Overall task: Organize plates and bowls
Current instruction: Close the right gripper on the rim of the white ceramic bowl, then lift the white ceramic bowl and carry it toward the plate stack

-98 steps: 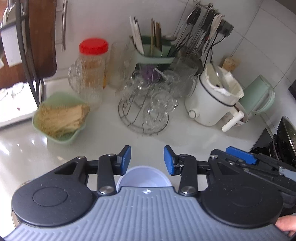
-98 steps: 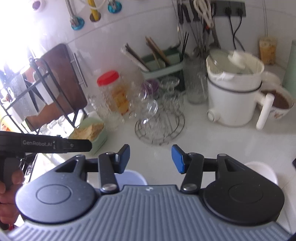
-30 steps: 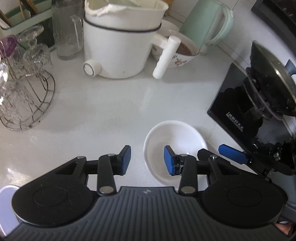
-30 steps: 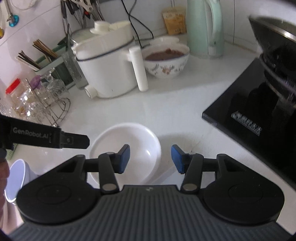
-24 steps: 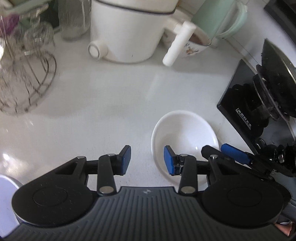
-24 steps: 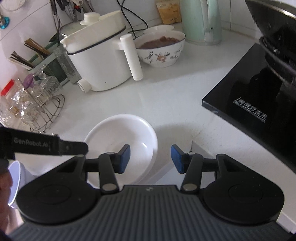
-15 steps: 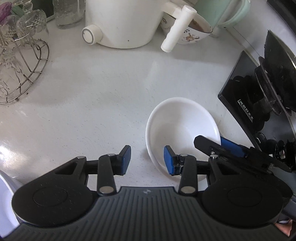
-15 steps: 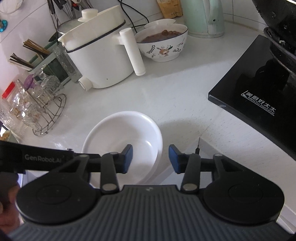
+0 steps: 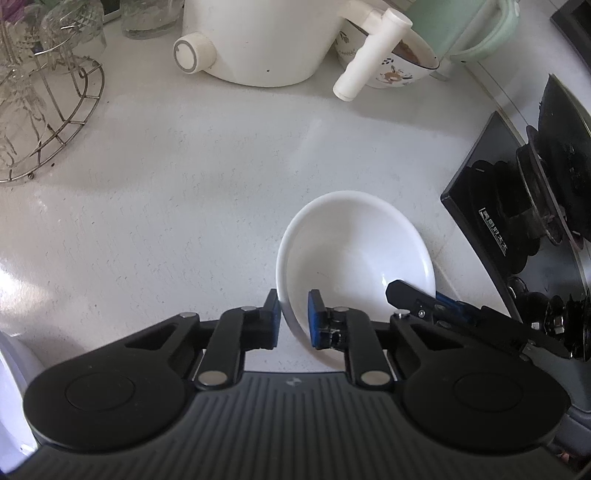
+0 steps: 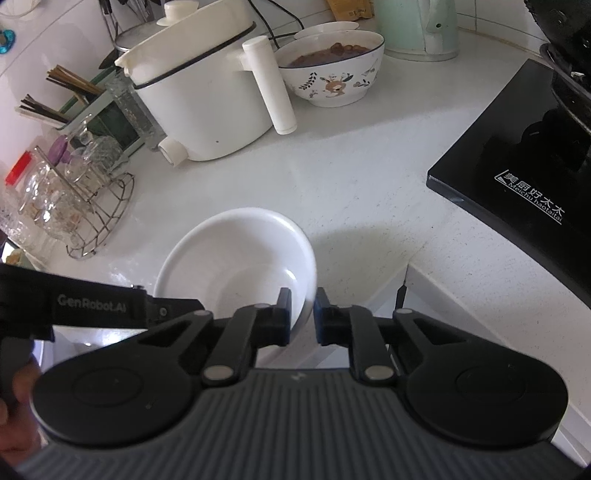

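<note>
Left wrist view: left tool [image 9: 293, 317], jaws just closed, now pinching the near-left rim of a white bowl [image 9: 354, 254], one blue pad outside the wall and one inside; bowl empty, sitting on the white speckled surface [image 9: 184, 192] just beside a black cooktop [image 9: 517, 236]; right tool [image 9: 424, 301] enters from the right at the bowl's near-right rim. Right wrist view: right tool [image 10: 302, 317], jaws likewise just closed, pinching the near-right rim of the same bowl [image 10: 236, 258], rim wall between its pads; left tool [image 10: 162, 310] reaches in from the left, a hand [image 10: 14, 402] behind it. Further containers: white electric pot [image 10: 199, 96] with a stick handle, lid on, contents hidden; floral bowl [image 10: 332, 66] holding dark brown food, behind the pot's handle; pale green kettle [image 10: 417, 26] at the back; wire rack [image 10: 74, 199] carrying clear glassware; green holder [image 10: 96, 107] with chopsticks; jar with red lid [image 10: 18, 166] at the left edge
</note>
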`<state>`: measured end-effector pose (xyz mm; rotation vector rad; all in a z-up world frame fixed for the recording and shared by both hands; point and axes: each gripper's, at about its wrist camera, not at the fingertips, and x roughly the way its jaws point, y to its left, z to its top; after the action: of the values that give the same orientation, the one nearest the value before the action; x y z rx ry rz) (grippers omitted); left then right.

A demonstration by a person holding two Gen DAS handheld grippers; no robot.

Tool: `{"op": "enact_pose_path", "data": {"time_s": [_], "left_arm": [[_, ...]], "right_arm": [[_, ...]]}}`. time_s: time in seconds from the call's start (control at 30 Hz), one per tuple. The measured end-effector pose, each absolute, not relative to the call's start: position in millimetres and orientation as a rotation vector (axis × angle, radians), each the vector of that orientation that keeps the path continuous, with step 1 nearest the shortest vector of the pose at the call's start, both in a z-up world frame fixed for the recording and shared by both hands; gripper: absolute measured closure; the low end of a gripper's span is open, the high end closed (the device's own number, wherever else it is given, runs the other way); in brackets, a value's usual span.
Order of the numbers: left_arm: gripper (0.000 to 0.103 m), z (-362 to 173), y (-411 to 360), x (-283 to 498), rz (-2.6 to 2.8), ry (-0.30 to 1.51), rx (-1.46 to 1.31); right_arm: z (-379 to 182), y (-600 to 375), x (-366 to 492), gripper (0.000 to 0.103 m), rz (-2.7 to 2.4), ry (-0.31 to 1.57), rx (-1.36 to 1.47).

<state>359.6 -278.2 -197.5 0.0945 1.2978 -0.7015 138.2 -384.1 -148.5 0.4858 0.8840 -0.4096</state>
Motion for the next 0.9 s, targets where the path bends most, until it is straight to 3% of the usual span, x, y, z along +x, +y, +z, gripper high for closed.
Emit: {"op": "enact_pose_path", "data": {"time_s": [0.9], "left_arm": [[0.085, -128, -220, 372, -0.664, 1.221, -0.046]], "right_arm": [[-99, -360, 156, 0.088, -0.303, 0.803, 0.511]]}}
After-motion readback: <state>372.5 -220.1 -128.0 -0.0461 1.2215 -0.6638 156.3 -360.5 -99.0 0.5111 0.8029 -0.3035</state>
